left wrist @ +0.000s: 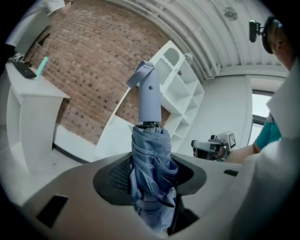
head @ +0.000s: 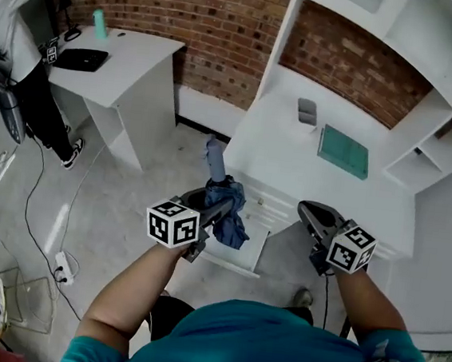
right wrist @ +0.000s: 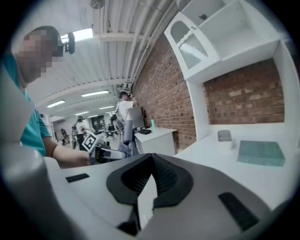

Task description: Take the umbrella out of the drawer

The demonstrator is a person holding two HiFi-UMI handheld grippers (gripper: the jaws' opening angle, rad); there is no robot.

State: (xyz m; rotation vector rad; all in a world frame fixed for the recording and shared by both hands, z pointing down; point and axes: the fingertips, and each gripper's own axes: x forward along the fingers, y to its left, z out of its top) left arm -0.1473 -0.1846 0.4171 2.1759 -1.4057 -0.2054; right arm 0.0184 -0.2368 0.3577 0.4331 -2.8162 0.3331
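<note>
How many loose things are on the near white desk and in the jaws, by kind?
folded blue umbrella: 1
teal book: 1
small grey container: 1
Total: 3

Pulled-out drawer juts from desk; floor leftward lies free.

Creased cloth umbrella (smooth matt plastic handle)

Lab-style workroom, brick wall, white desk
</note>
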